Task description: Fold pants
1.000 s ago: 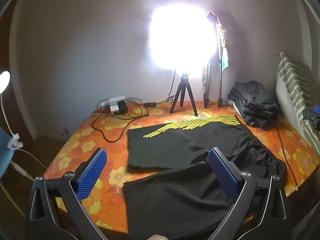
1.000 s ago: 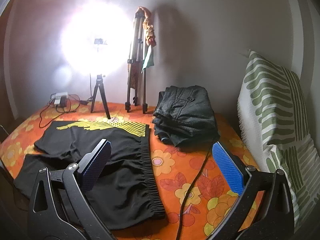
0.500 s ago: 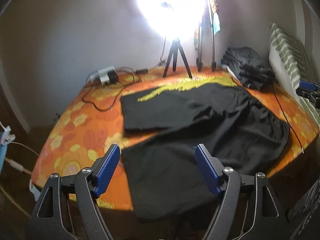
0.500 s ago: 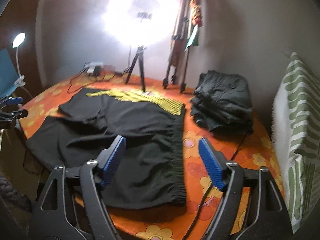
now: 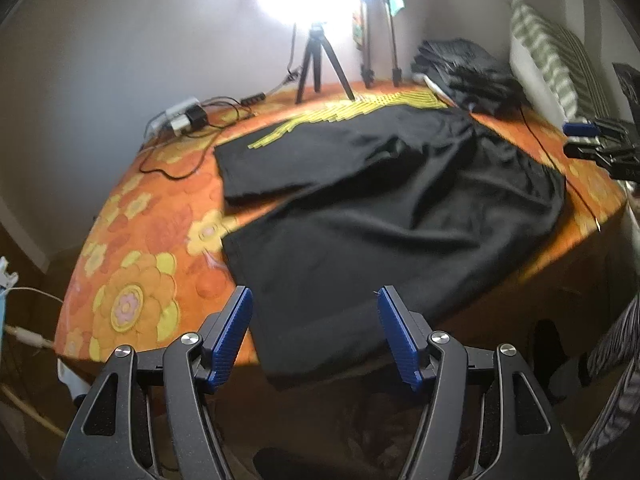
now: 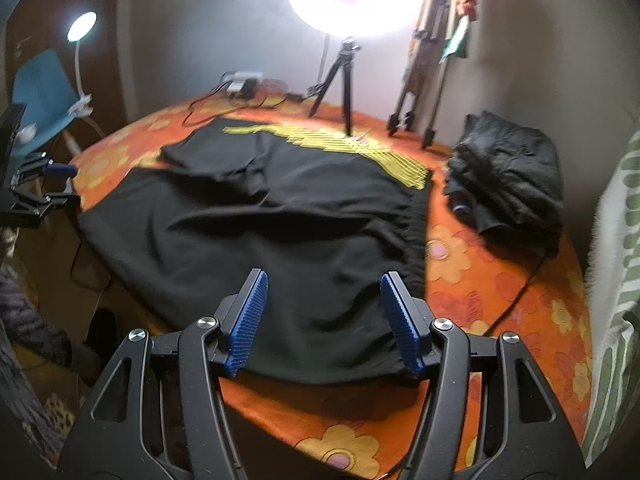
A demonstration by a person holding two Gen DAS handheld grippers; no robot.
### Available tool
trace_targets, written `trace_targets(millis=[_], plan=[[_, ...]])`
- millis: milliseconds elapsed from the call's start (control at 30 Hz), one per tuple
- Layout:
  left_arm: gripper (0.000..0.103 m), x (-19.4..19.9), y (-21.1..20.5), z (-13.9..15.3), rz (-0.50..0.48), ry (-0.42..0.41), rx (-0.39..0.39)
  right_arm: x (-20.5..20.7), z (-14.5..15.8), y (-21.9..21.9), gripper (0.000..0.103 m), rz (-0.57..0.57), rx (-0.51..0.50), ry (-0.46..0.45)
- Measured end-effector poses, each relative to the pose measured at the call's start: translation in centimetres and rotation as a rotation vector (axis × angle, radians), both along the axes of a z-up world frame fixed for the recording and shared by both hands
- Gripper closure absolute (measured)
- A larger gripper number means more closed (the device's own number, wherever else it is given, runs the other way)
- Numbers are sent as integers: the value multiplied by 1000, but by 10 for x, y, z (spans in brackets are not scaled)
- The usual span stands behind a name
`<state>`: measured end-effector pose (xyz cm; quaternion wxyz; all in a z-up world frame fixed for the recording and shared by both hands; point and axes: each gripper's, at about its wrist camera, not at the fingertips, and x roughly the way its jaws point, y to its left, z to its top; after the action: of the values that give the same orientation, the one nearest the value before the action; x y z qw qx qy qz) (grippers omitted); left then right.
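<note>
Pants lie spread flat on the orange floral bed. We hold the left gripper and right gripper wide apart, empty, above their near edge.

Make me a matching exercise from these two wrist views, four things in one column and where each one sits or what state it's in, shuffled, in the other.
Things
1. black pants
2. folded dark clothes
3. striped pillow
4. left gripper

Places or states
A. open, holding nothing, near the hem of a pant leg
B. stacked near the far wall, beyond the waistband
C. spread out on the flowered orange cover
D. upright along the right edge of the bed

Pairs: 1-C, 2-B, 3-D, 4-A
</note>
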<state>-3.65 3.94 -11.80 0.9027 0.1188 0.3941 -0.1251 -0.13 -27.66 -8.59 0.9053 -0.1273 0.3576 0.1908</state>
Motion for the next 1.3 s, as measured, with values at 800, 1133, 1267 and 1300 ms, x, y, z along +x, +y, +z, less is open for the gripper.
trace_targets(millis=[800,1133,1267,1300], plan=[[85,11,14,-48,-91,126,82,-18,-80,100,63,340,-151,194],[96,14,14,-35,-125,97,51,-10,-78,109,98,347,-154,191],[95,6,13,-35,-145,99,30,-4,-73,108,99,321,-136,181],[89,4,10,-37,-156,107,29,0,-71,108,99,314,-132,179]])
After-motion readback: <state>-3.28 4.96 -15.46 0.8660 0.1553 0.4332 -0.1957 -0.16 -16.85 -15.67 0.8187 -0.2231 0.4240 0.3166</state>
